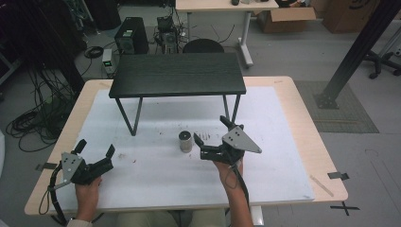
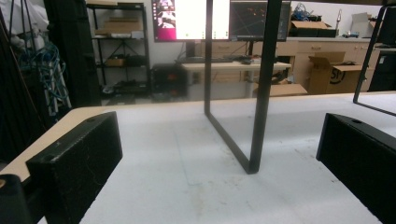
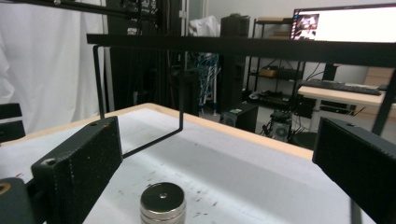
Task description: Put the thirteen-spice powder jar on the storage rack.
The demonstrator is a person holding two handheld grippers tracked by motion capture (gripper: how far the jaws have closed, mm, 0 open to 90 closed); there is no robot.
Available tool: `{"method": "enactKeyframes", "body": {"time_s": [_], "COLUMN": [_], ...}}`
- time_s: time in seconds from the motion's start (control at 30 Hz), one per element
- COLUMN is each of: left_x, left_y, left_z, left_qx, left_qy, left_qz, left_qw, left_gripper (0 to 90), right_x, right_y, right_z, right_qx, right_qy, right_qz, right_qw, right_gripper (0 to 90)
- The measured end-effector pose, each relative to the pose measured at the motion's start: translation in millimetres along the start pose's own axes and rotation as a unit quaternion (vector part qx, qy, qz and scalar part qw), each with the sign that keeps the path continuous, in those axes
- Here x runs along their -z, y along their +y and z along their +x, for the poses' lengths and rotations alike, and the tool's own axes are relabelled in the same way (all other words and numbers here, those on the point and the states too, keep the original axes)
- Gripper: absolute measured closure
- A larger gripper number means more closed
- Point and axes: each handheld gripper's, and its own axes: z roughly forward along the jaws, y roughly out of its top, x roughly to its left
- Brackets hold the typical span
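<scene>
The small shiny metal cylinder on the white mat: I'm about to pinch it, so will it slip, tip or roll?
The small shiny metal cylinder looks solid, so probably heavy for its size. Its polished side may slide against the right gripper's open jaws. Standing upright on a flat end, it looks squat in the right gripper view, so tipping seems unlikely; knocked over, it could roll across the white mat.

- A white mat covers most of the wooden table.
- A small black bench stands on the mat's far half.
- Beyond the table, a computer tower sits on the floor among cables.
- A cardboard box lies near a desk.
</scene>
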Motion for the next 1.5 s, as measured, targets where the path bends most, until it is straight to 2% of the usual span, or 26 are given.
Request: {"method": "enactKeyframes", "body": {"time_s": [0.47, 0.6, 0.63, 0.67, 0.77, 0.97, 1.27, 1.5], "left_x": [0.1, 0.1, 0.1, 0.1, 0.1, 0.2, 0.3, 0.2], "left_y": [0.0, -0.1, -0.1, 0.0, 0.0, -0.1, -0.1, -0.1], "left_z": [0.1, 0.1, 0.1, 0.1, 0.1, 0.1, 0.2, 0.1], "left_qx": [0.001, 0.001, 0.001, 0.001, 0.001, 0.001, 0.001, 0.0], "left_qy": [0.0, 0.0, 0.0, 0.0, 0.0, 0.0, -0.001, -0.001], "left_qz": [-0.001, -0.001, -0.001, -0.001, -0.001, -0.001, -0.001, -0.001], "left_qw": [1.0, 1.0, 1.0, 1.0, 1.0, 1.0, 1.0, 1.0], "left_gripper": [0.6, 0.6, 0.6, 0.6, 0.6, 0.6, 0.6, 0.5], "right_x": [-30.4, -38.5, -42.3, -42.3, -49.6, -57.8, -69.4, -72.4], "right_y": [-15.4, -22.0, -26.5, -26.5, -36.3, -46.6, -63.4, -67.3], "right_z": [15.7, 18.6, 19.7, 19.7, 23.3, 27.3, 30.7, 31.1], "right_qx": [-0.008, -0.011, -0.016, -0.016, -0.024, -0.027, -0.045, -0.053], "right_qy": [0.033, 0.038, 0.041, 0.041, 0.045, 0.042, 0.041, 0.035], "right_qz": [0.048, 0.069, 0.082, 0.082, 0.104, 0.122, 0.154, 0.154], "right_qw": [0.9982, 0.9968, 0.9957, 0.9957, 0.9933, 0.9912, 0.9863, 0.986], "right_gripper": [1.3, 1.5, 2.0, 2.0, 2.5, 2.9, 3.8, 5.9]}}
